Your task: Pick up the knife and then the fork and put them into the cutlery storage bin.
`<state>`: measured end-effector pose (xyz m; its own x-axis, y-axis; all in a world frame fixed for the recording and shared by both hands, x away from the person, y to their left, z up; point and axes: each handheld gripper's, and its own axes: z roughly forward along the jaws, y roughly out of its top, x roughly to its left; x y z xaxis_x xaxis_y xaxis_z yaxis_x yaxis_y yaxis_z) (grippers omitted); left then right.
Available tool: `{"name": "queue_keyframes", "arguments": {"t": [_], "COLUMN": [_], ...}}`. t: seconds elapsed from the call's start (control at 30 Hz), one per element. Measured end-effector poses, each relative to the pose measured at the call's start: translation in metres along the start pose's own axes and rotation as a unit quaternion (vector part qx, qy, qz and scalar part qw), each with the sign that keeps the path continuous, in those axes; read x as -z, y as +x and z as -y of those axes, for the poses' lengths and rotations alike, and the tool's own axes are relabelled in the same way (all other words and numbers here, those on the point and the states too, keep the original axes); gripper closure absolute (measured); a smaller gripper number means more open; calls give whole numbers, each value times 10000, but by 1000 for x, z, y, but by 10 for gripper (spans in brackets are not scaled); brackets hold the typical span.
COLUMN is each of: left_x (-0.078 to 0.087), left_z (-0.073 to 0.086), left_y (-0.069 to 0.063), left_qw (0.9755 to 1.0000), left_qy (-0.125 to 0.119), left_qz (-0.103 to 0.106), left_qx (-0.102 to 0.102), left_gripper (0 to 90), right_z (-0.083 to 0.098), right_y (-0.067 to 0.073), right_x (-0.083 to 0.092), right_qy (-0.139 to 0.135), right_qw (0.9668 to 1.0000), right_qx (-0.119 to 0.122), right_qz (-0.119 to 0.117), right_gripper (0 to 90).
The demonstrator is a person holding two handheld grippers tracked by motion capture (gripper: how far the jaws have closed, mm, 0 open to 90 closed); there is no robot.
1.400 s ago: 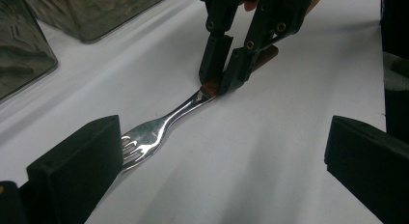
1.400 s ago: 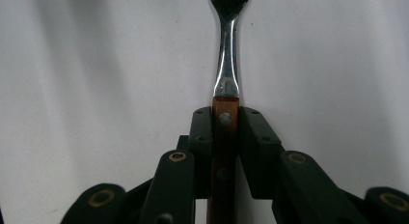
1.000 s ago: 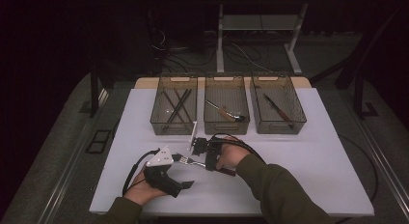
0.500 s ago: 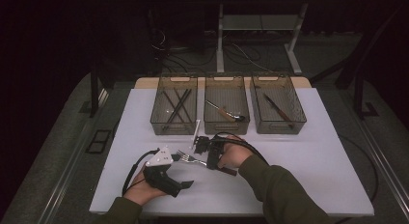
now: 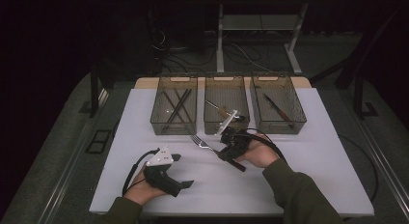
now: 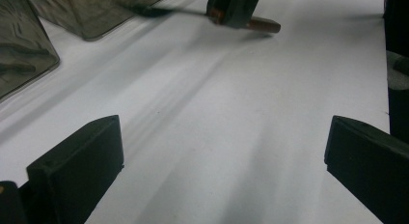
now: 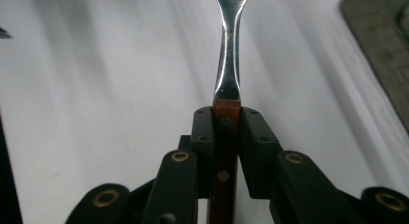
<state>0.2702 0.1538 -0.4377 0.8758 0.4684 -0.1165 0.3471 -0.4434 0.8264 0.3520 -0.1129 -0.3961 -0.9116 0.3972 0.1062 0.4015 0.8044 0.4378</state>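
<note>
1. Fork (image 5: 202,143) with a wooden handle is the thing in hand; we see it held above the white surface (image 5: 313,175), just in front of the middle bin (image 5: 225,106), with its tines pointing to the left in the high view.
2. We see the right hand-held gripper (image 5: 225,154) clamped on the fork; in the right gripper view both black pads press on the brown handle of the fork (image 7: 226,64), and the shiny metal neck goes straight up from them.
3. We see the left hand-held gripper (image 5: 184,171) low over the surface at the front left, well apart from the fork. Its jaws stand wide apart with nothing between them; in the left gripper view only the bare surface (image 6: 217,127) lies between them.
4. In the left gripper view the fork (image 6: 263,25) shows far off at the top, held by the other gripper.
5. Three transparent bins stand in a row at the far side of the surface. The left bin (image 5: 174,108) holds several dark long utensils, the middle bin holds one utensil with a brown handle, and the right bin (image 5: 279,101) holds one dark utensil; we cannot tell exactly what kind each is.
</note>
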Motion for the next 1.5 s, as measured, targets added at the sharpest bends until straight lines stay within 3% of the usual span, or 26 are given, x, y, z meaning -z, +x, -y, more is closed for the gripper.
{"name": "queue_keyframes", "arguments": {"t": [0.1,0.2,0.33,0.53,0.67,0.93,1.17,1.43,1.5], "left_x": [0,0,0,1,2,2,3,3,3], "left_z": [0,0,0,0,-1,-1,-1,-1,-1], "left_y": [0,0,0,0,0,0,0,0,1], "left_qw": [10000,10000,10000,10000,10000,10000,10000,10000,10000], "left_qy": [11,13,9,47,20,14,0,2,5], "left_qz": [1,2,7,23,15,18,10,8,9], "left_qx": [-3,1,-6,-61,-57,-59,-55,-58,-58], "left_gripper": [0,0,0,0,0,0,0,0,0], "right_z": [14,28,44,61,70,83,92,106,110], "right_y": [-6,-12,-21,-33,-38,-46,-52,-60,-63], "right_x": [9,17,27,43,54,67,76,92,95], "right_qy": [-375,-803,-1295,-1796,-2188,-2669,-2931,-3339,-3385], "right_qw": [9992,9961,9895,9802,9711,9568,9470,9289,9260], "right_qx": [-149,-347,-632,-830,-952,-1153,-1282,-1517,-1575], "right_qz": [3,-67,-129,-112,-86,72,277,519,567], "right_gripper": [770,770,771,770,770,770,769,769,768]}}
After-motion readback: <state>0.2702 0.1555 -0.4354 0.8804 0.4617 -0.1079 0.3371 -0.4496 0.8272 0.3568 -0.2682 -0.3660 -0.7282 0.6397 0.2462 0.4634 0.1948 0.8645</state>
